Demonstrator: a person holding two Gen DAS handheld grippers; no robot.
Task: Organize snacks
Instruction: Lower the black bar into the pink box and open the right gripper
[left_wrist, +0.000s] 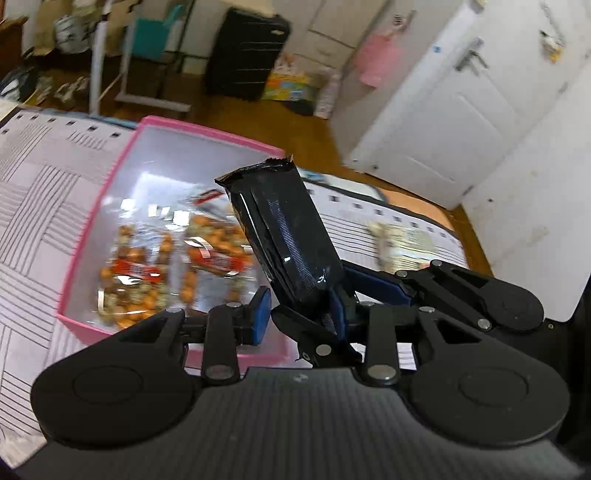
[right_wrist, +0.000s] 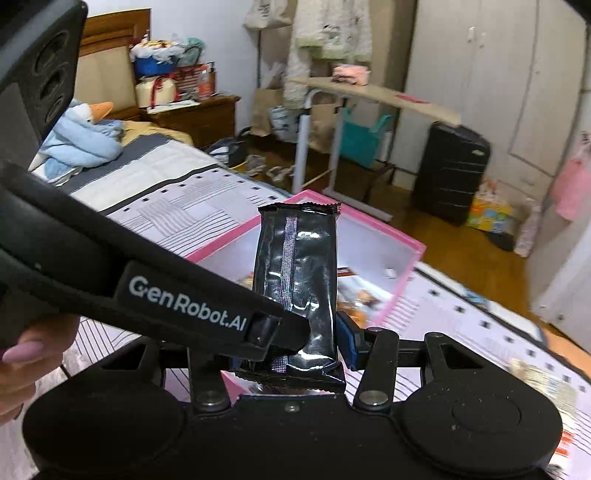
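A black snack bar stands upright above the pink box on the bed. In the left wrist view the bar's lower end sits against my right blue pad, while the left pad stands apart from it, so my left gripper is open. In the right wrist view my right gripper is shut on the black snack bar near its bottom, and the left gripper's finger reaches in from the left beside it. The pink box holds several orange snack packets.
A pale snack packet lies on the striped bedcover right of the box. A black suitcase, a white folding table and a white door stand on the wooden floor beyond the bed.
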